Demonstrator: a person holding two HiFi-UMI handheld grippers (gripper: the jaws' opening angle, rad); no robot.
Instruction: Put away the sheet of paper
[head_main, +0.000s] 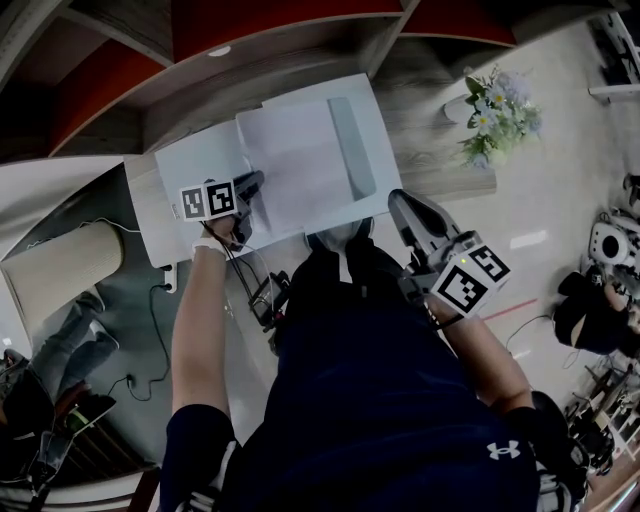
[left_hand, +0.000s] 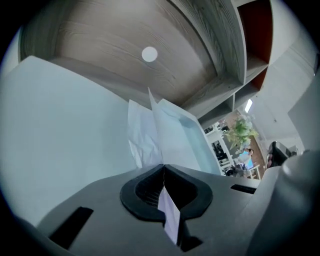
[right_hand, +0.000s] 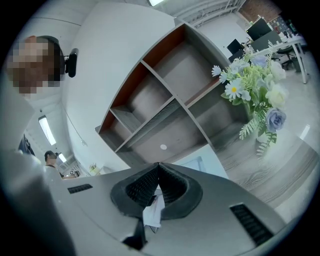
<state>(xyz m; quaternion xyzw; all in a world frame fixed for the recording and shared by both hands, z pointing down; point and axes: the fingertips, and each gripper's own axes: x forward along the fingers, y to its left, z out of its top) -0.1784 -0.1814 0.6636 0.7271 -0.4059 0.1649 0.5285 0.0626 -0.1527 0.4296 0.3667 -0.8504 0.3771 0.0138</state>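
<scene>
Sheet pinched over the open folder

The left gripper (head_main: 255, 183) has its jaws clamped on the near edge of the sheet of paper (head_main: 290, 160), which is spread over the open white folder (head_main: 185, 165) on the wooden desk (head_main: 430, 170). The right gripper (head_main: 398, 200) hangs by the desk's near edge, jaws together.

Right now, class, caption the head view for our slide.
Left tool grips the sheet of paper at the wooden desk.

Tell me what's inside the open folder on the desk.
A white sheet of paper lies in the folder. The fingers of the left gripper are shut on its left edge. Whatever is beneath the sheet is covered.
</scene>
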